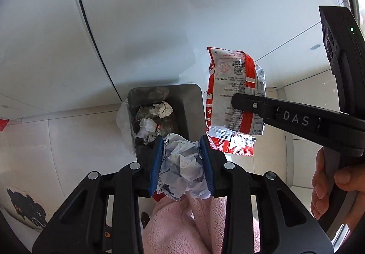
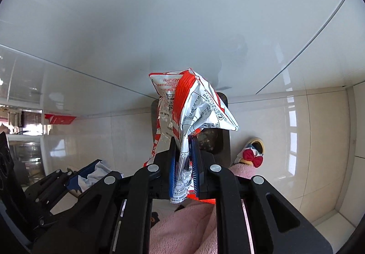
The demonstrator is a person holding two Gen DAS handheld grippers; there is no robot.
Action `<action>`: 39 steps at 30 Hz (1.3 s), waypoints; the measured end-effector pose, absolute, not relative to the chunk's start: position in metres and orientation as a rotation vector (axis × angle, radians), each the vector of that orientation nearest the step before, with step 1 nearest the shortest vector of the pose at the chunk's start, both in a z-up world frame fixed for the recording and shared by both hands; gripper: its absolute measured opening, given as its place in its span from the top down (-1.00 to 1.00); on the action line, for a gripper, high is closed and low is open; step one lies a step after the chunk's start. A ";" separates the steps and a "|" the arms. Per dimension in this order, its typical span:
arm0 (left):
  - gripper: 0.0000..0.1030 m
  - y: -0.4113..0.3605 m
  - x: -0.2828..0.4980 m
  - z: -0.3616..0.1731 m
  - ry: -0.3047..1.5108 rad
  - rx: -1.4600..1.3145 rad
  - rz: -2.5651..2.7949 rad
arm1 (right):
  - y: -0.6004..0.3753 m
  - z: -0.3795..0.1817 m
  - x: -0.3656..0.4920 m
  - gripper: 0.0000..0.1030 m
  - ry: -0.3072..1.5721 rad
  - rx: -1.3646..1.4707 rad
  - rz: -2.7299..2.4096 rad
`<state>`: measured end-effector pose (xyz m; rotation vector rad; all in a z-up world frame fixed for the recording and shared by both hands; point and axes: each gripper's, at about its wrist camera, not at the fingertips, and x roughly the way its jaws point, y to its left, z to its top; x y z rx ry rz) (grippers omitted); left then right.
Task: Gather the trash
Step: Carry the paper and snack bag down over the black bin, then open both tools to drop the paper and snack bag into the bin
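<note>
A crumpled ball of white paper (image 1: 182,169) is clamped between the blue pads (image 1: 157,167) of the left gripper (image 1: 182,139), which is pointed steeply down over a dark trash bin (image 1: 191,103) standing on pale floor tiles (image 1: 68,139) against a white wall (image 1: 159,14). More crumpled white scraps (image 1: 163,109) are seen lying inside the bin. A red and white snack wrapper (image 2: 191,107) is pinched between the nearly closed jaws of the right gripper (image 2: 183,139), and its crinkled upper part is held out just beside the bin's rim, above the floor. In the left wrist view the wrapper is seen from its printed side, with the right gripper's handle held by a hand (image 1: 330,187). Pink fleece clothing (image 2: 182,231) is visible beneath both grippers, and a slipper with a red bow (image 2: 252,158) is seen on the floor beside the bin.
</note>
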<state>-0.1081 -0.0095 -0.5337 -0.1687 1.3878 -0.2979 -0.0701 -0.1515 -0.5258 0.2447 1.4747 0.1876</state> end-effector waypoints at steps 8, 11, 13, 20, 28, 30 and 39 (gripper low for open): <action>0.38 -0.015 -0.100 -0.558 1.425 -0.196 -0.306 | -0.149 -0.550 -0.057 0.72 1.515 0.256 0.198; 0.34 -0.016 -0.097 -0.563 1.437 -0.198 -0.303 | -0.150 -0.558 -0.060 0.67 1.527 0.282 0.195; 0.33 -0.017 -0.096 -0.565 1.445 -0.201 -0.304 | -0.150 -0.561 -0.058 0.62 1.536 0.298 0.194; -0.11 -0.013 -0.095 -0.558 1.450 -0.188 -0.289 | -0.154 -0.564 -0.055 0.22 1.546 0.333 0.186; -0.23 -0.008 -0.097 -0.544 1.436 -0.185 -0.271 | -0.155 -0.551 -0.054 0.06 1.537 0.339 0.176; -0.24 -0.006 -0.099 -0.538 1.431 -0.183 -0.263 | -0.157 -0.545 -0.053 0.06 1.527 0.338 0.172; -0.26 0.003 -0.108 -0.471 1.356 -0.187 -0.252 | -0.173 -0.491 -0.061 0.06 1.474 0.341 0.151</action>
